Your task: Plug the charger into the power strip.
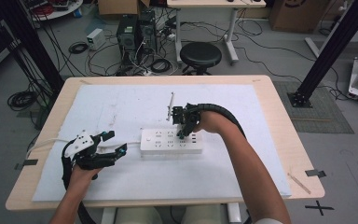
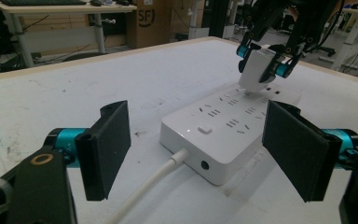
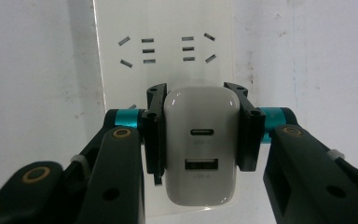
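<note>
My right gripper (image 3: 200, 140) is clamped on a white charger (image 3: 200, 144), one black pad pressed against each of its sides. In the right gripper view I look straight at the charger's back face, where an oval port sits above a rectangular one. Under it lies the white power strip (image 3: 165, 28), with rows of socket slots showing beyond the charger.

From the high view the right gripper (image 1: 182, 133) points down over the right half of the power strip (image 1: 156, 140), which lies lengthwise near the middle of the white mat (image 1: 121, 102) on the wooden table (image 1: 279, 116). The charger itself is mostly hidden there by the gripper and my hand (image 1: 209, 122).

In the left gripper view the charger (image 2: 257, 70) hangs tilted over the far end of the strip (image 2: 223, 126), its lower end right at the strip's top face; I cannot tell whether the pins have entered the slots.

My left gripper (image 2: 196, 154) lies low at the strip's near end, jaws standing wide apart and holding nothing. The strip's short end face and its white cord (image 2: 154, 186) sit between the two pads without touching either. From above, this gripper (image 1: 114, 144) sits just left of the strip, with my left hand (image 1: 81, 175) behind it near the front edge of the mat
</note>
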### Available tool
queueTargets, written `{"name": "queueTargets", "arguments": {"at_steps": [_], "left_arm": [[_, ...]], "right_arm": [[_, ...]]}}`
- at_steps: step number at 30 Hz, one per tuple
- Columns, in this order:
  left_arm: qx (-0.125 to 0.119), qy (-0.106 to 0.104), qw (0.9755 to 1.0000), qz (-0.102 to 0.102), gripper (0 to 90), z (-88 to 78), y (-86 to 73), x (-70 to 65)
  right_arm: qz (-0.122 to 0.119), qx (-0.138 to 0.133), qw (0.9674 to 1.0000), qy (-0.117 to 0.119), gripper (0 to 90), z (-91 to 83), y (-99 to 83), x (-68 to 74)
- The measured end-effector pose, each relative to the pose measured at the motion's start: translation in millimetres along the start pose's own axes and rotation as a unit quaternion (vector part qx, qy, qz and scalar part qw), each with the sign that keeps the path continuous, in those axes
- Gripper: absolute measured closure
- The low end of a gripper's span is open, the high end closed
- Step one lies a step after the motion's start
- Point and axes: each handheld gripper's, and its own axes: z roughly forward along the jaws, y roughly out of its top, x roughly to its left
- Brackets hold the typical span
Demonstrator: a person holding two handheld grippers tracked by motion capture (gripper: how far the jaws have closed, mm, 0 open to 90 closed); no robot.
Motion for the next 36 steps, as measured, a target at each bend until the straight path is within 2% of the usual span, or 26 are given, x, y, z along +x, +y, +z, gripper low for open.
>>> {"name": "queueTargets", "arguments": {"at_steps": [3, 9, 11, 19, 25, 36], "left_arm": [[-0.002, 0.001, 1.0000, -0.001, 23.6, -0.9, 0.1, 0.2], [-0.002, -0.001, 1.0000, 0.001, 23.7, -0.5, 0.2, -0.2], [-0.006, -0.002, 1.0000, -0.002, 23.6, 1.1, 0.1, -1.0], [-0.005, -0.003, 1.0000, -0.002, 23.7, 1.8, -0.3, -0.3], [-0.006, -0.003, 1.0000, -0.002, 23.6, 1.0, 0.1, 0.1], [-0.005, -0.001, 1.0000, -0.004, 23.6, 3.3, 0.0, 0.1]], "right_arm": [[0.002, 0.012, 0.9999, 0.002, 63.4, 1.8, 5.6, -0.7], [-0.001, 0.016, 0.9999, 0.000, 63.4, 3.3, 7.6, -0.3], [-0.011, 0.034, 0.9993, -0.006, 63.3, 9.6, 9.7, 2.5], [-0.004, 0.037, 0.9993, 0.003, 63.4, 10.0, 11.4, -0.3], [-0.003, 0.053, 0.9986, 0.006, 63.5, 11.2, 15.9, -0.9], [0.014, 0.053, 0.9983, 0.018, 63.5, 14.7, 14.5, -4.5]]}}
